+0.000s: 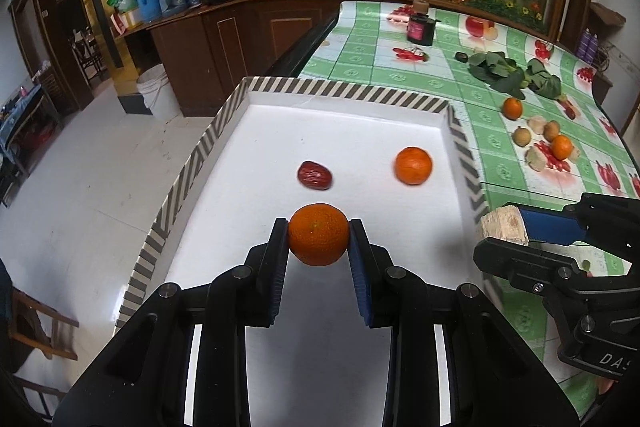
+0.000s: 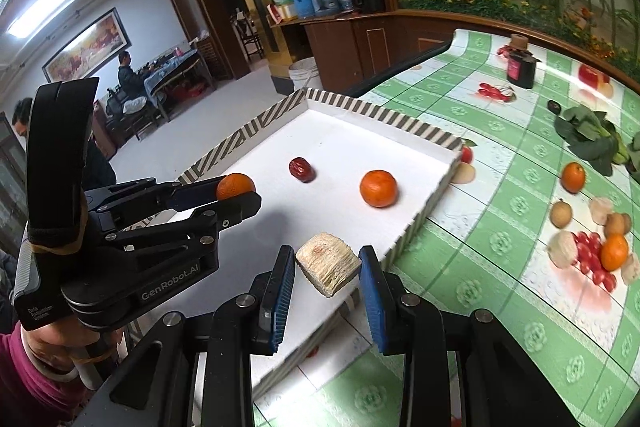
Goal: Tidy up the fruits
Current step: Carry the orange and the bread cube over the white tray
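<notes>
On the body of my left gripper, seen from my right wrist, white lettering reads "GenRobot.AI", and a small white label lower on its handle starts with "Data"; the rest is too small to read. From my left wrist, my right gripper's body shows "DAS", cut off at the edge.

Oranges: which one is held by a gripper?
The orange clamped in the left gripper above the tray; the other oranges lie loose in the tray or on the tablecloth.
</notes>
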Tool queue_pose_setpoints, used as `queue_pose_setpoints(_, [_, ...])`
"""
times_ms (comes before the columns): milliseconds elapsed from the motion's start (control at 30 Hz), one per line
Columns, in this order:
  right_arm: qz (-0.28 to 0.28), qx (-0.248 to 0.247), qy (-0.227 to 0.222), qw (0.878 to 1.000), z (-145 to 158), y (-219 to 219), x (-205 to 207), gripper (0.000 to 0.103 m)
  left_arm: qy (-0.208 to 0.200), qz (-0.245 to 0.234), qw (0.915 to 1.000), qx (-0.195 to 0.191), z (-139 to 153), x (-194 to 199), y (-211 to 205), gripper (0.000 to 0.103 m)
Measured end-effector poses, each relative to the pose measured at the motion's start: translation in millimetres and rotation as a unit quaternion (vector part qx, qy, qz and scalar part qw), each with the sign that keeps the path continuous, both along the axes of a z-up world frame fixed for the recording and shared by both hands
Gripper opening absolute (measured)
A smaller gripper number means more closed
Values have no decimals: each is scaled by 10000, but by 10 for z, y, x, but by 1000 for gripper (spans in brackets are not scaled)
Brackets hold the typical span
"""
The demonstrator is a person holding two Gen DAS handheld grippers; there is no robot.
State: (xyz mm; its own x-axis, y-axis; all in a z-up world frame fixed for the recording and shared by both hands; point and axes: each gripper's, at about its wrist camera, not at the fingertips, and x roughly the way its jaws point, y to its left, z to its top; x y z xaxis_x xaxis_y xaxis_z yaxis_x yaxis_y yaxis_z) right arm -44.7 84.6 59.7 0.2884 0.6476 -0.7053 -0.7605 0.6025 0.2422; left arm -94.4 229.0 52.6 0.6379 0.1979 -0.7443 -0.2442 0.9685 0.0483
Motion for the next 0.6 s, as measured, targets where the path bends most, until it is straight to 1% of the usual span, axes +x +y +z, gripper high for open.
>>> queue_pose_setpoints(300, [139,-207,47,9997,-142,241,125,32,197,141,9997,-86,-137,86,164,29])
queue_pose_setpoints(600, [245,-446,81,9987,-294,429,255,32,372,205,9988,-223,-213,121,227,29])
